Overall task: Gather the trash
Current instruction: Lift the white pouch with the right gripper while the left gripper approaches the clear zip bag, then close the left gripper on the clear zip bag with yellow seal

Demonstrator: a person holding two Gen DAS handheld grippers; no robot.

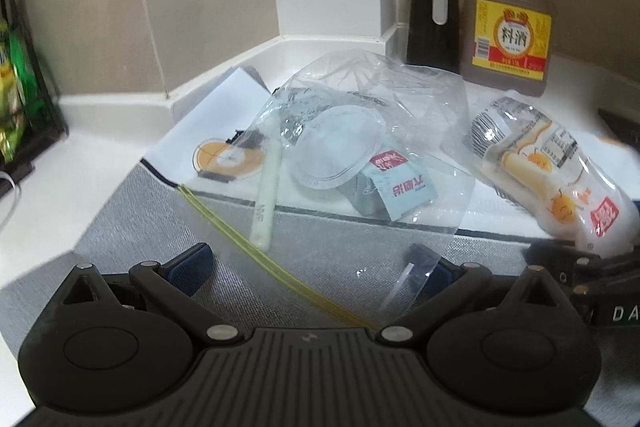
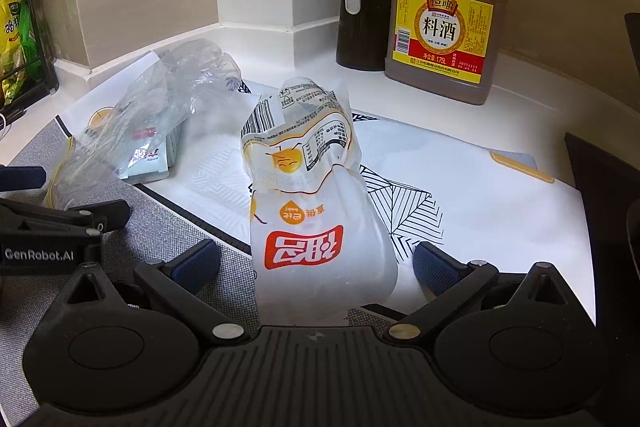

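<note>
A clear zip bag (image 1: 360, 131) with a yellow seal lies on the mat; inside it are a plastic spoon (image 1: 266, 187), a round lid and a small red-and-blue packet (image 1: 394, 183). My left gripper (image 1: 316, 263) is open, its fingers on either side of the bag's mouth. A white-and-orange food wrapper (image 2: 308, 187) lies on the mat, also in the left wrist view (image 1: 560, 171). My right gripper (image 2: 316, 263) is open with the wrapper's near end between its fingers. The zip bag shows at the left in the right wrist view (image 2: 160, 119).
A cooking wine jug (image 2: 444, 7) and a dark sauce bottle (image 2: 362, 3) stand at the back by the wall corner. A black rack with green packets (image 1: 16, 87) stands at the far left. A patterned mat (image 2: 480, 195) covers the white counter. A dark object (image 2: 600, 187) lies at the right edge.
</note>
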